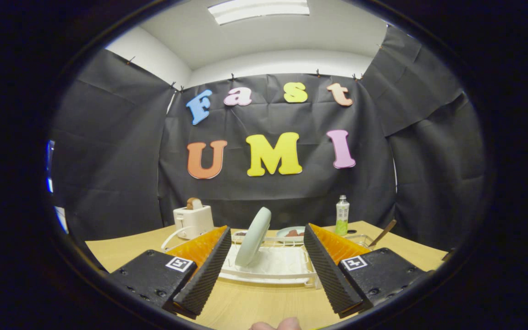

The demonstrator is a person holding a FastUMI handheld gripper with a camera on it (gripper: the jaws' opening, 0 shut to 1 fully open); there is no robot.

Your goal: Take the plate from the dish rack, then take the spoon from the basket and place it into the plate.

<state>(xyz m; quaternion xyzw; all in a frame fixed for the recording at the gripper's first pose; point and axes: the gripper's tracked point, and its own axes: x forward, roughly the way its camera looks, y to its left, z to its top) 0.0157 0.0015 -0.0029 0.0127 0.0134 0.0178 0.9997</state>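
Pale green round plate stands on edge in white wire dish rack; its lower rim is hidden among the rack wires. Rack's left & right ends are covered by the tool's wide-apart fingers. Second small plate w/ brown bits behind the rack: partly hidden by the right finger, contents too small to tell. Brown-handled utensil sticks up near the light wooden table's right edge; its head is hidden, so spoon or not, can't tell. Green bottle's label is too small. White toaster's base is cut by the left finger.
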